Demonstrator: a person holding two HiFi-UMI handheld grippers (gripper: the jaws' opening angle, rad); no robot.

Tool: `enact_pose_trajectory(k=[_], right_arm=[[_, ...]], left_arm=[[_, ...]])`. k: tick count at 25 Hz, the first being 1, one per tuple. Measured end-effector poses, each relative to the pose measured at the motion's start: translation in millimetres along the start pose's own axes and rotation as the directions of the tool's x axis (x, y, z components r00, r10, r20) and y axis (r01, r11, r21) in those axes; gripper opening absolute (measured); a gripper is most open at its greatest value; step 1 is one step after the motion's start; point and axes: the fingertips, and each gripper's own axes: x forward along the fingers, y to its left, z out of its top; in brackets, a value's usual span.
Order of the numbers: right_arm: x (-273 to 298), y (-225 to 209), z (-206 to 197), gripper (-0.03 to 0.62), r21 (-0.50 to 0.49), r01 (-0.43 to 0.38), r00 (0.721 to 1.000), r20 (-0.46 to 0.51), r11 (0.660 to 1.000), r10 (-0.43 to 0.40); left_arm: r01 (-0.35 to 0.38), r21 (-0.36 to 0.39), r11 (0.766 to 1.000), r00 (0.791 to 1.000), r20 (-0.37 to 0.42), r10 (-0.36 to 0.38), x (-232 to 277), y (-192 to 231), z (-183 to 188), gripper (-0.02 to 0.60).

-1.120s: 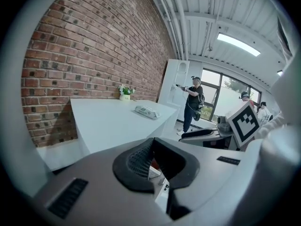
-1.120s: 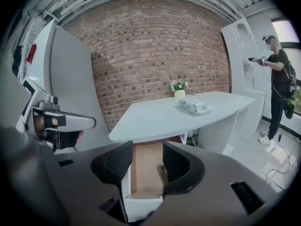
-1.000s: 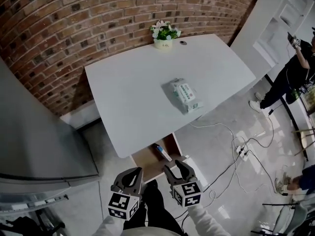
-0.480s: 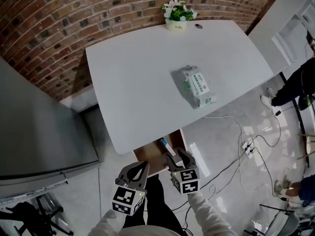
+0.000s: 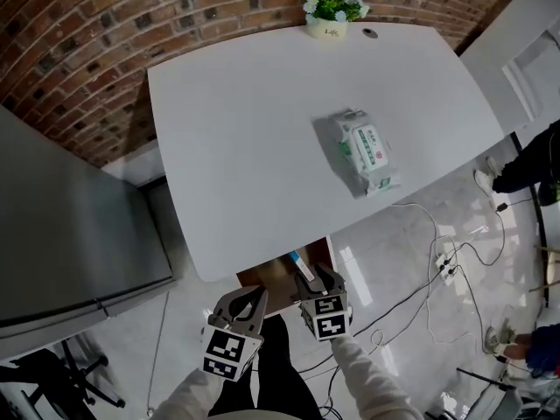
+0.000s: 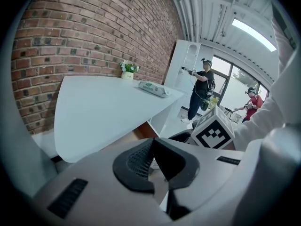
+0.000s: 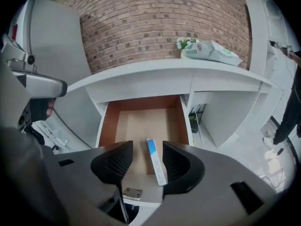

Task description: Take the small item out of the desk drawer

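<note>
A drawer (image 5: 267,280) stands pulled out under the front edge of the white desk (image 5: 262,121). In it lies a small blue-and-white box (image 5: 300,263), lengthwise near the right side. My right gripper (image 5: 316,280) is open just above the drawer's front; in the right gripper view the box (image 7: 156,166) shows between its spread jaws (image 7: 147,160), with the drawer floor (image 7: 141,121) beyond, and the jaws are not touching it. To its left, off the drawer's front, is my left gripper (image 5: 242,303); its pads meet at the tips (image 6: 151,147) with nothing between them.
On the desk lie a pack of wipes (image 5: 366,151) and a small flower pot (image 5: 331,7) by the brick wall. A grey cabinet (image 5: 70,226) stands to the left. Cables and a power strip (image 5: 446,265) lie on the floor at right, where a person (image 5: 534,160) stands.
Both grippers have come closer to the drawer; the right one now reaches over its front edge. The jaws of both stand as before.
</note>
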Motion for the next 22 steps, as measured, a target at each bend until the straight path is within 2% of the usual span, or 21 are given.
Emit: enact_pose_trajectory(k=[8, 14, 22], right_arm=[[42.1, -4.6, -16.2, 0.221, -0.1, -0.038, 0.992, -0.125, 0.994, 0.025], [70.6, -8.4, -26.9, 0.221, -0.19, -0.056, 0.977, -0.214, 0.98, 0.015], [97.6, -11.3, -46.3, 0.221, -0.189, -0.079, 0.96, -0.279, 0.979, 0.024]], left_arm=[[0.007, -0.011, 1.0, 0.999, -0.037, -0.007, 21.0, 5.2, -8.2, 0.017], [0.005, -0.013, 1.0, 0.998, -0.059, -0.006, 34.1, 11.9, -16.4, 0.017], [-0.008, -0.038, 0.999, 0.998, -0.065, 0.006, 47.5, 19.2, -22.0, 0.017]])
